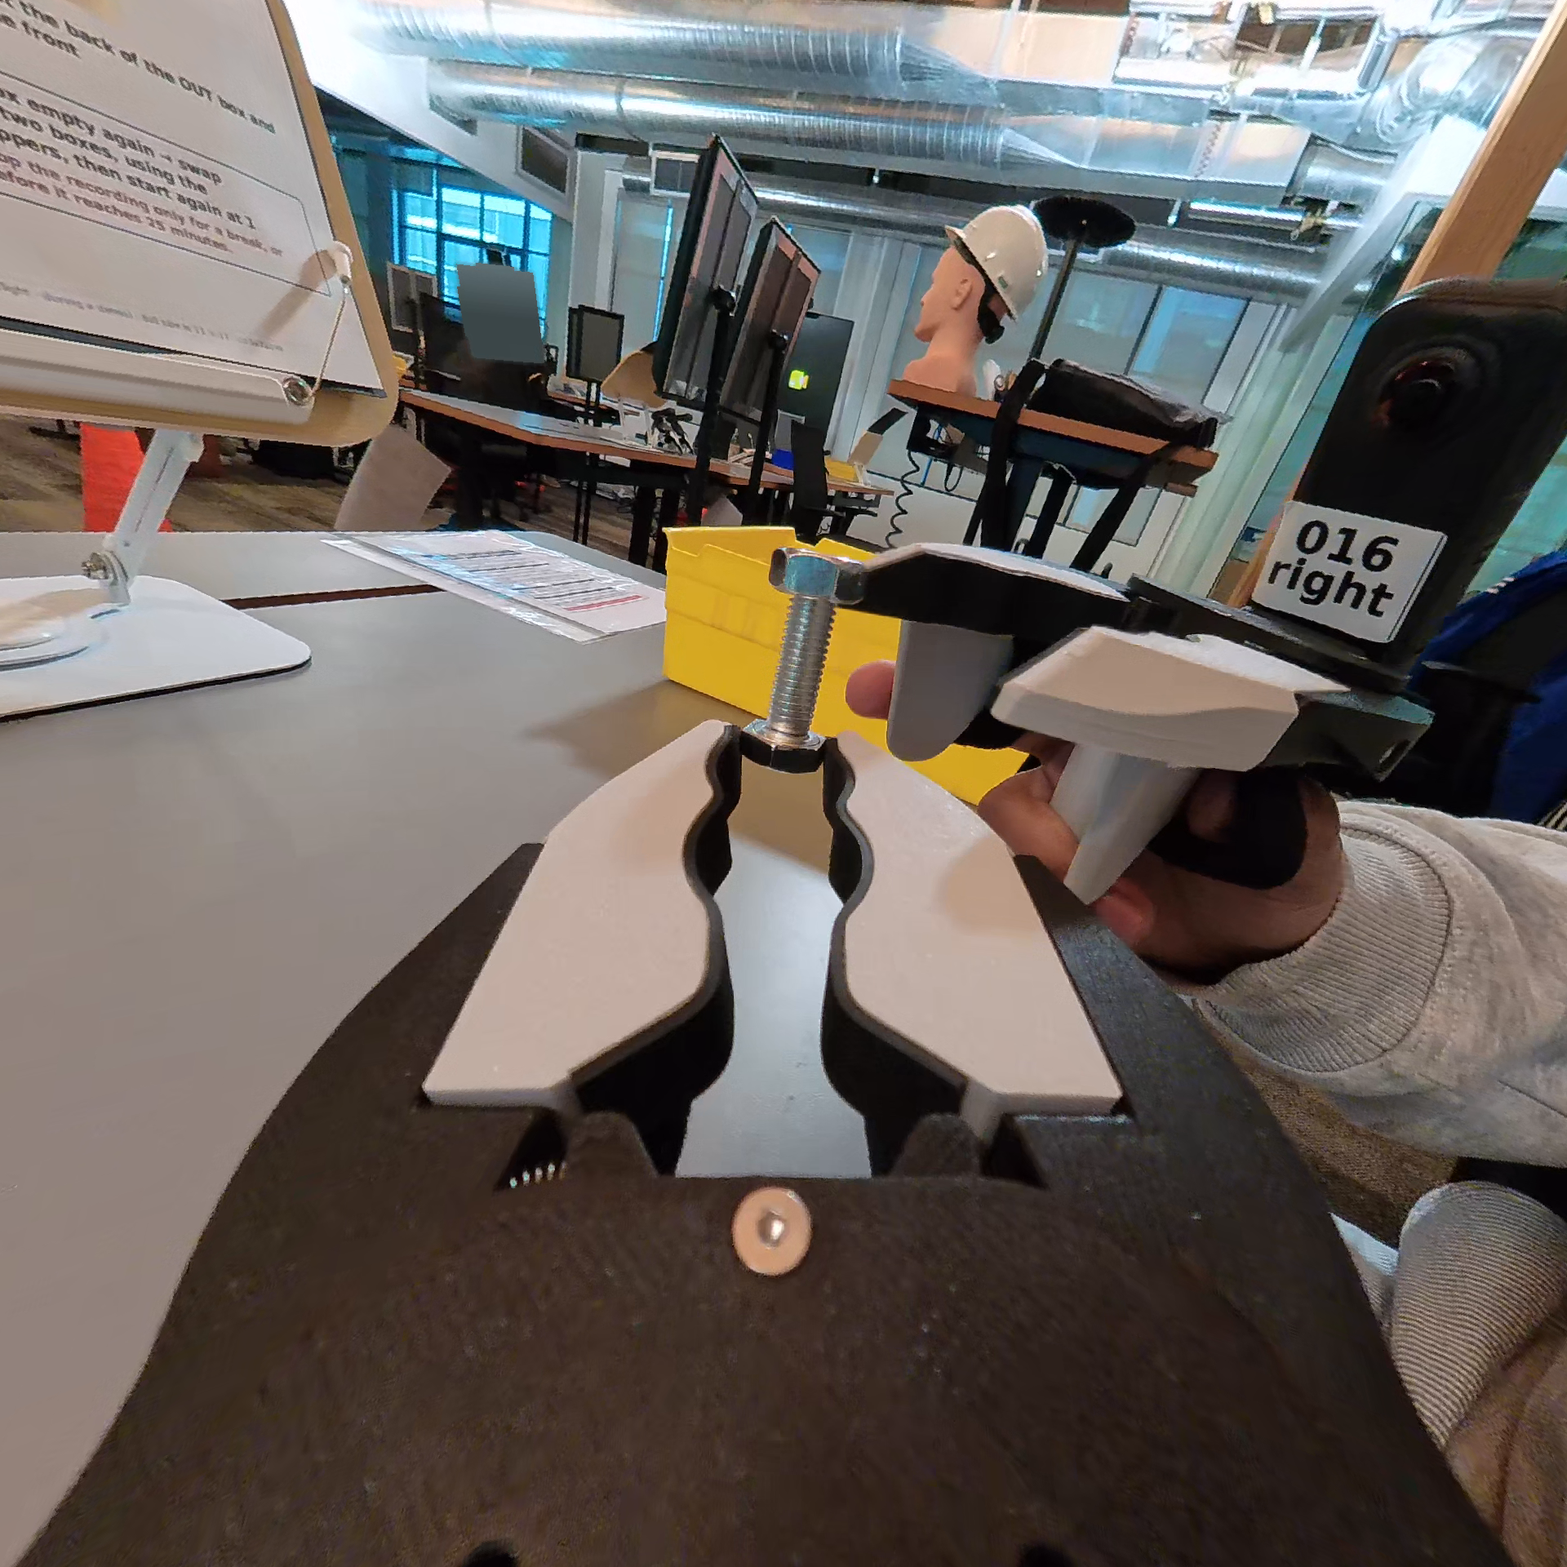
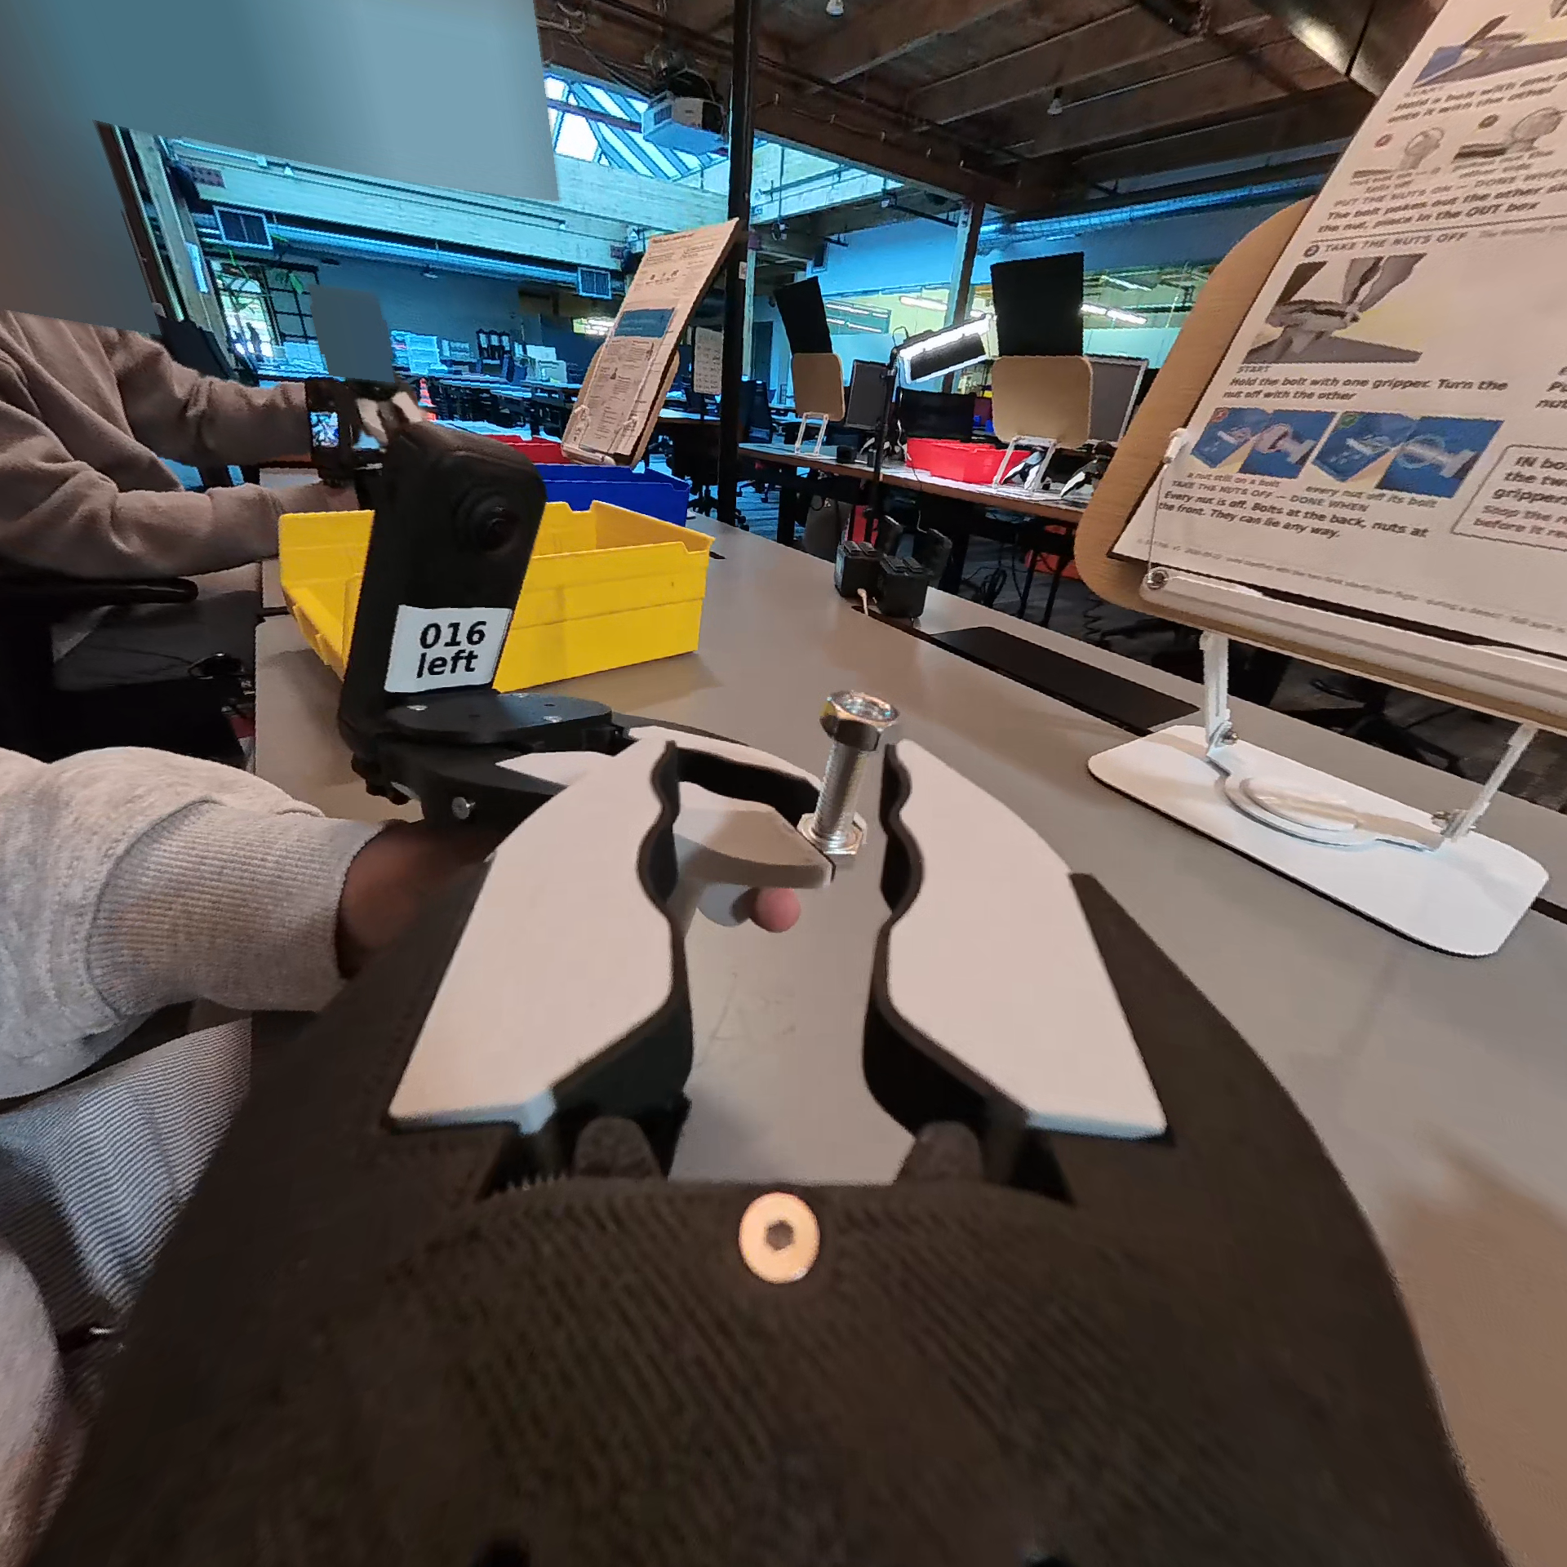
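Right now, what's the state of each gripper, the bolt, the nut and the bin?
left gripper: shut on the nut.
right gripper: open, one fingertip beside the bolt head.
bolt: upright, head up, lower end in the nut.
nut: on the bolt's lower end, clamped between the left fingertips.
yellow bin: on the table, open-topped, contents hidden.

Black textured gripper bodies were fitted with white wavy-edged fingers, a silver centre screw, white labelled camera mounts, grey ribbed sleeves were worn.
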Demonstrator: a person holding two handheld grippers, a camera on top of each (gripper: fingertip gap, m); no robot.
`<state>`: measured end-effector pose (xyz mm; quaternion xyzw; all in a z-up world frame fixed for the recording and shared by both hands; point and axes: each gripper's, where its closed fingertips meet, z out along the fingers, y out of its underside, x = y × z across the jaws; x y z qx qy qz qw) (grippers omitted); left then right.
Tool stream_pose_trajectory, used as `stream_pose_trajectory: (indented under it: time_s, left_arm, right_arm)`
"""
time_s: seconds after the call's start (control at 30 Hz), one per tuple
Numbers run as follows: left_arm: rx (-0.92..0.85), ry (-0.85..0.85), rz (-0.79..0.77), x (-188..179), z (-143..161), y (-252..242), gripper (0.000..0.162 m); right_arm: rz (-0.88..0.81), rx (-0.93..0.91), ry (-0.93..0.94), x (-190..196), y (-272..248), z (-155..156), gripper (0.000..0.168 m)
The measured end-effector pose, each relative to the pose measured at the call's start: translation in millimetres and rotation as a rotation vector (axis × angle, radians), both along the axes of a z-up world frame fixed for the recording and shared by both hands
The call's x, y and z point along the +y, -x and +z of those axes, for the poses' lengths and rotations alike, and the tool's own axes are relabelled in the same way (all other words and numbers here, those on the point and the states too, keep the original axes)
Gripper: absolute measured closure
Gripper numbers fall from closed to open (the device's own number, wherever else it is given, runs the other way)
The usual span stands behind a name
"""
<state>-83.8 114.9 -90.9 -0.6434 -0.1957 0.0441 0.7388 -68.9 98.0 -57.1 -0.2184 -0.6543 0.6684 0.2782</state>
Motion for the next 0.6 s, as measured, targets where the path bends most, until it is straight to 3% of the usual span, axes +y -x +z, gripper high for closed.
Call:
stream_pose_trajectory:
  time_s: [0.37, 0.6]
  left_arm:
    - [-0.002, -0.006, -0.018, 1.9, 0.1, -2.3, 0.142]
    - [-0.019, -0.025, -0.01, -0.3, 1.3, 0.5, 0.143]
  right_arm:
    - [-0.013, 0.019, 0.011, 0.9, 1.1, 3.1, 0.117]
    - [0.011, 0.018, 0.0, -3.1, -2.0, 0.8, 0.123]
